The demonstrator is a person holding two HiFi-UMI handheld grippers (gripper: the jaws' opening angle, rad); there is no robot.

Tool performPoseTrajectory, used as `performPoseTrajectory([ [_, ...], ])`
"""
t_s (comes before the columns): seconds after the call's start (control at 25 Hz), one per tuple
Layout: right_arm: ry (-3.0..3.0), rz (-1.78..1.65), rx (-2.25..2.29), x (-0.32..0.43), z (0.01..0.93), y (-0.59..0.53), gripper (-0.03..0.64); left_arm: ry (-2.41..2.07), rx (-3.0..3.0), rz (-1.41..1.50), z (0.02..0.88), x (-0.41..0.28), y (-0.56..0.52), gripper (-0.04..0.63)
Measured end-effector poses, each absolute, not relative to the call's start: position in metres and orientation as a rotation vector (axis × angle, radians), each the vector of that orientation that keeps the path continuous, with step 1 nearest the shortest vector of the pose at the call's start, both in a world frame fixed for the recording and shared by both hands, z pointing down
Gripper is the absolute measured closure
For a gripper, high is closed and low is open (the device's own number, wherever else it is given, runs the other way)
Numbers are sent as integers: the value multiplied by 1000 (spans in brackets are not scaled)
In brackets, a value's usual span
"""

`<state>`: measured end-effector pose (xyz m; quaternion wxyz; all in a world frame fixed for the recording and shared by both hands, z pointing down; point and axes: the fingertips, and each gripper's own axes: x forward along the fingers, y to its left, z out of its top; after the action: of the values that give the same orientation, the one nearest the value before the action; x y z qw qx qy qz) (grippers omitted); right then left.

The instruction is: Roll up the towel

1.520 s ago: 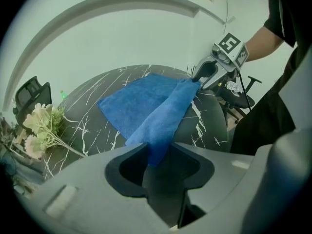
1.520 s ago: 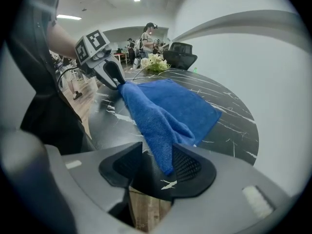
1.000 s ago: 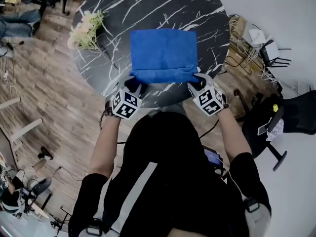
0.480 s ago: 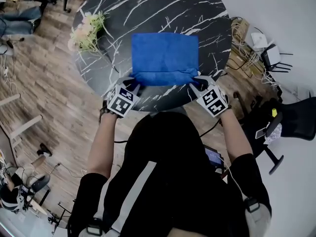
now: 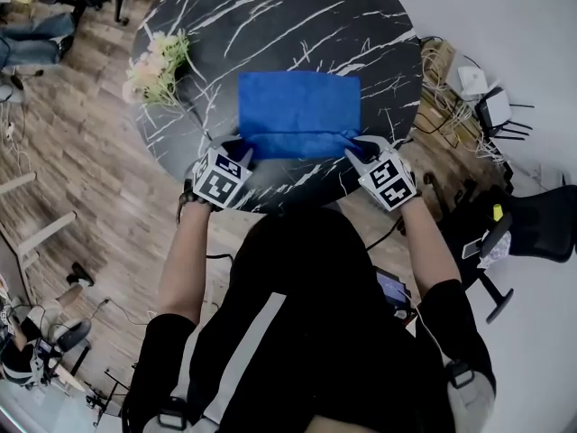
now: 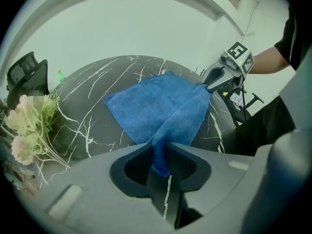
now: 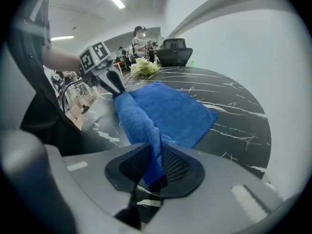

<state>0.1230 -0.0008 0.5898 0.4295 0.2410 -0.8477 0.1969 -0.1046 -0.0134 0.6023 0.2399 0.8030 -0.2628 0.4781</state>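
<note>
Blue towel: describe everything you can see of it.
The blue towel looks like plush terry cloth and lies mostly flat on the black marbled table. Its near edge is folded over and lifted, each corner pinched by the left gripper and right gripper, whose jaws have just been closing on it.
</note>
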Motion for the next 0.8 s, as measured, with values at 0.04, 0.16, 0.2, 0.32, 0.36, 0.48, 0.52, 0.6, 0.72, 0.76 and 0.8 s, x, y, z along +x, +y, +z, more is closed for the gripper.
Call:
performPoseTrajectory([
  [0.04,-2117,492,600,123,590,-3,537,-723,2193,1304,603,-105,-16,500],
  [0.16,-2117,496,598,124,592,-10,535,-730,2188,1300,602,-105,-23,495],
  [0.2,-2115,497,599,125,592,-12,535,-732,2187,1297,602,-105,-26,495],
  [0.32,-2113,495,596,124,593,-17,534,-740,2182,1285,604,-105,-32,492],
  [0.36,-2113,493,594,124,594,-19,532,-745,2184,1283,604,-105,-34,492],
  [0.48,-2111,483,581,123,595,-22,529,-752,2184,1284,603,-105,-40,491],
  [0.52,-2109,482,577,123,595,-23,528,-753,2182,1284,603,-105,-41,489],
  [0.6,-2106,485,573,123,596,-24,523,-756,2179,1283,604,-105,-45,489],
  [0.72,-2101,489,575,122,597,-28,520,-772,2174,1282,606,-105,-50,489],
  [0.76,-2100,488,575,122,597,-28,517,-778,2170,1281,606,-105,-51,489],
  [0.8,-2098,486,575,122,596,-28,512,-786,2165,1276,607,-105,-51,489],
])
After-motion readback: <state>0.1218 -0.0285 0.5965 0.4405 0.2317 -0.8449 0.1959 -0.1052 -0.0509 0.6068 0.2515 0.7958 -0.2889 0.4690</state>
